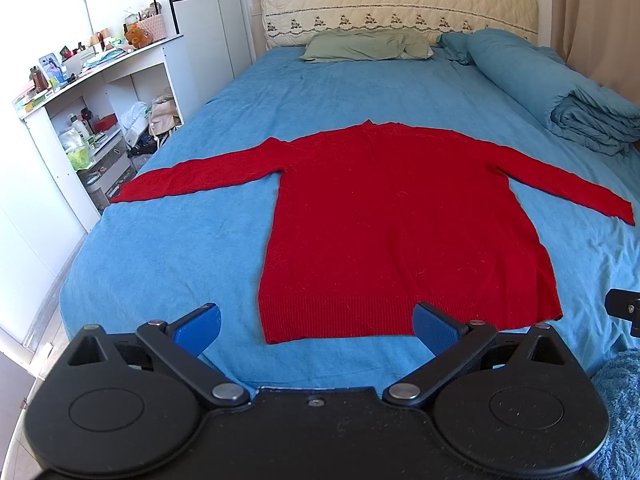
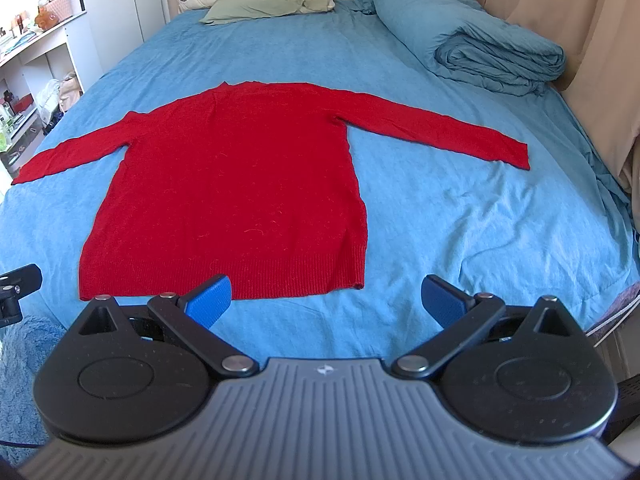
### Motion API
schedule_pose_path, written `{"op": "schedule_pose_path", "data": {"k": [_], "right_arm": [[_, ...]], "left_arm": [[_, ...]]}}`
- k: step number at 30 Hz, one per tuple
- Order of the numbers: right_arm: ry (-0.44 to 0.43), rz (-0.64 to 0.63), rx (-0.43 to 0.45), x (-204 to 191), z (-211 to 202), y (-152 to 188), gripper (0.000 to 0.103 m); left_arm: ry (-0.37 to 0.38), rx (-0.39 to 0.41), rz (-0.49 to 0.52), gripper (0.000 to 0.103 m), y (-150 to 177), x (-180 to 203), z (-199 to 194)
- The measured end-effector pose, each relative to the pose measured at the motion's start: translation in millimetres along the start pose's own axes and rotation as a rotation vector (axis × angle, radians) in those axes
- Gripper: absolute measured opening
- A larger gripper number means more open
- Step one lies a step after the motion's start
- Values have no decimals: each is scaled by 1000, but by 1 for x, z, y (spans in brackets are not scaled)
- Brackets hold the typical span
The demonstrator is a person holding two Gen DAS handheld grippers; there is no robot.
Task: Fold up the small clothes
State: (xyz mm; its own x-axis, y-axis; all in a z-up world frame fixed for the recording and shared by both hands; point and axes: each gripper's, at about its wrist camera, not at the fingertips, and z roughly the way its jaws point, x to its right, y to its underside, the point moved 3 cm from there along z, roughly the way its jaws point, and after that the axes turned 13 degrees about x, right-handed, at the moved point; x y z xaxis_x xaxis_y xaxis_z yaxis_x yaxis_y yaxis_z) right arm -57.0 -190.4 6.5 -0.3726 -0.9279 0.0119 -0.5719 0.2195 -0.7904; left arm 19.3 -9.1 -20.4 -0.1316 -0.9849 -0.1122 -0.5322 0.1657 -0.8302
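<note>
A red long-sleeved sweater (image 1: 400,216) lies flat on the blue bed sheet (image 1: 180,248), hem toward me, collar toward the headboard, both sleeves spread out sideways. It also shows in the right wrist view (image 2: 240,184). My left gripper (image 1: 316,328) is open and empty, held near the hem's left half, above the bed's near edge. My right gripper (image 2: 328,300) is open and empty, near the hem's right corner. Neither touches the sweater.
A rolled blue duvet (image 1: 560,92) lies along the bed's right side, a green pillow (image 1: 360,46) at the head. White shelves (image 1: 92,92) with clutter stand left of the bed. Curtains (image 2: 580,8) hang on the right. A fluffy blue rug (image 1: 620,400) lies below.
</note>
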Motion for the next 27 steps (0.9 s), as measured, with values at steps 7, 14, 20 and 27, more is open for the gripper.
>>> {"op": "schedule_pose_path", "data": {"k": [7,14,20,27], "right_arm": [[0,0,0,0,-1,0,103],[-1,1,2,-1,-1,-1,103],[-5,18,33,6,-4,-16,103],[78,81,127,52,7,-53,103]], "left_arm": [[2,1,-1,103,0,-1,0],[7,13,-9,103,-6,-4,-6],[25,93,-2,103,-44,6,-2],[126,221,58,103,-117,48,37]]}}
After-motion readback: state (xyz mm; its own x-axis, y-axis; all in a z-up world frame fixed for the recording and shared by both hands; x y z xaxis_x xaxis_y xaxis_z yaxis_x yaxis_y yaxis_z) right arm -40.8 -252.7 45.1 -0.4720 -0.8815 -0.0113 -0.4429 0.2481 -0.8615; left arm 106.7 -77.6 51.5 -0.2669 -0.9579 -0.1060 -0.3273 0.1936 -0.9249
